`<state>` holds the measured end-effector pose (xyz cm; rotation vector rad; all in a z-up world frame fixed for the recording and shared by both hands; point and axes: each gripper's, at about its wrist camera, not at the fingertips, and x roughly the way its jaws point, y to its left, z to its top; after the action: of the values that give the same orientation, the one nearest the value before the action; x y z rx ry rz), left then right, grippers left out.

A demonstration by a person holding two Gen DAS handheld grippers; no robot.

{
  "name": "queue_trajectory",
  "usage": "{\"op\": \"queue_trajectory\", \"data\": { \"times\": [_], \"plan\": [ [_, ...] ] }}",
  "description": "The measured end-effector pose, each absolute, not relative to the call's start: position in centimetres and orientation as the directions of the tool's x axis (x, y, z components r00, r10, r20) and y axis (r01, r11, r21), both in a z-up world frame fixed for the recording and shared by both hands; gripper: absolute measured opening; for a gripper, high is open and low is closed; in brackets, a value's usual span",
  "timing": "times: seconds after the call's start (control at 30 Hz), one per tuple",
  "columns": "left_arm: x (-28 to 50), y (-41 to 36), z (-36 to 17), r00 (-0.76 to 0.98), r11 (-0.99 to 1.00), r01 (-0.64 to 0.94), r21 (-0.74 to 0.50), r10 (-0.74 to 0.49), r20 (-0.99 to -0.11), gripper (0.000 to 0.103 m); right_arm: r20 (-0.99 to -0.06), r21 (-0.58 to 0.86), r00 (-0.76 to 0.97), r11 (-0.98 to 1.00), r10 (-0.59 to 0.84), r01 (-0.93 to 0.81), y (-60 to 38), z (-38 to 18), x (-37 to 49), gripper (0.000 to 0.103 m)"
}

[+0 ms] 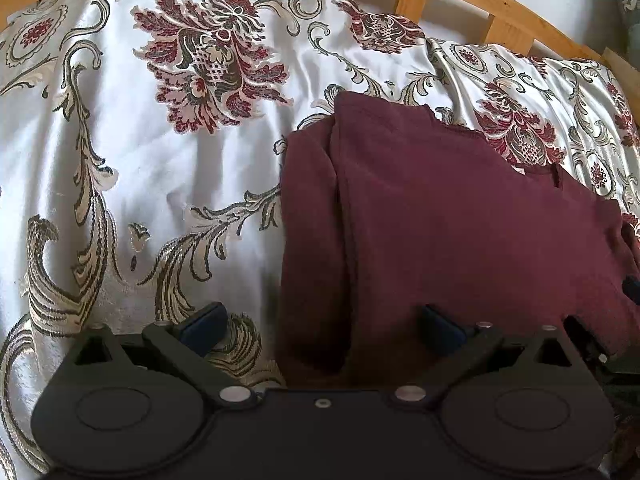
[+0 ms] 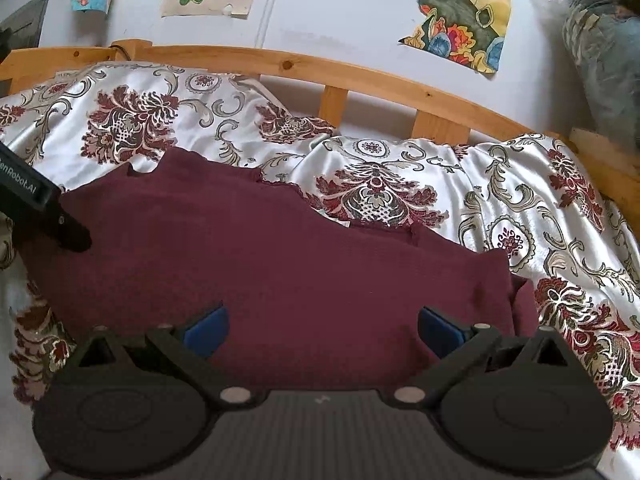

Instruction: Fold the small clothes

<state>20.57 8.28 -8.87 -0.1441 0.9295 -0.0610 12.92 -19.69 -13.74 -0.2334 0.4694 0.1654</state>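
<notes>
two grippers hang over the bed, both released and holding nothing. the right gripper (image 2: pixel 323 330) has its blue pads spread wide above the near part of the maroon garment (image 2: pixel 256 256), the cloth passing under the gap without being pinched. the left gripper (image 1: pixel 322 326) is equally splayed, one pad over the bedspread (image 1: pixel 140 160) at 9 o'clock, the other over the garment's left edge. in the right wrist view the left tool shows as a black finger at 9 o'clock, close over the garment's far-left part; whether it touches is unclear.

the garment lies on the floral bedspread, partly folded, it seems: a doubled layer runs along its left side, and its far edge at 12 o'clock is uneven. a wooden bed rail (image 2: pixel 360 76) curves behind at 12 o'clock.

the next fold probably wants a fresh grasp. to do it well, each gripper should come down on a matching corner or edge, pinch every layer there rather than only the top one, lift evenly, and lay the fold so its edges line up, avoiding the slippery bedspread beneath.
</notes>
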Motion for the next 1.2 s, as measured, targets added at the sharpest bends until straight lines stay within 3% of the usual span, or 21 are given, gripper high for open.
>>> {"op": "queue_trajectory", "data": {
  "times": [0.5,0.67,0.77,0.83,0.87,0.93,1.07,1.2],
  "plan": [
    [20.5,8.4,-8.8,0.601,0.986,-0.013,-0.164,-0.123,-0.79,0.102,-0.481,-0.148,0.869,0.967,0.114,-0.209,-20.1,-14.0,13.1,0.103],
    [20.5,9.0,-8.5,0.621,0.978,-0.022,-0.207,-0.149,-0.769,0.088,-0.492,-0.122,0.862,0.971,0.121,-0.206,-20.4,-14.0,13.3,0.103],
    [20.6,9.1,-8.3,0.622,0.972,-0.018,-0.235,-0.173,-0.763,0.07,-0.499,-0.103,0.857,0.974,0.125,-0.202,-20.5,-14.0,13.3,0.103],
    [20.8,8.8,-8.2,0.607,0.965,-0.025,-0.262,-0.194,-0.771,0.05,-0.503,-0.086,0.855,0.977,0.126,-0.194,-20.7,-14.1,13.3,0.103],
    [20.7,8.5,-7.9,0.606,0.965,-0.04,-0.26,-0.184,-0.774,0.047,-0.5,-0.083,0.857,0.978,0.126,-0.191,-20.7,-14.1,13.2,0.103],
    [20.5,7.5,-7.1,0.617,0.973,-0.043,-0.226,-0.151,-0.772,0.03,-0.496,-0.086,0.86,0.978,0.124,-0.191,-20.7,-14.1,13.1,0.103],
    [19.9,5.4,-5.1,0.653,0.99,-0.013,-0.137,-0.095,-0.752,0.023,-0.496,-0.108,0.86,0.974,0.12,-0.198,-20.6,-13.8,13.0,0.103],
    [19.4,3.4,-2.2,0.703,0.993,0.064,-0.103,-0.118,-0.701,0.022,-0.529,-0.128,0.839,0.966,0.125,-0.224,-21.0,-13.1,12.9,0.103]
  ]
}}
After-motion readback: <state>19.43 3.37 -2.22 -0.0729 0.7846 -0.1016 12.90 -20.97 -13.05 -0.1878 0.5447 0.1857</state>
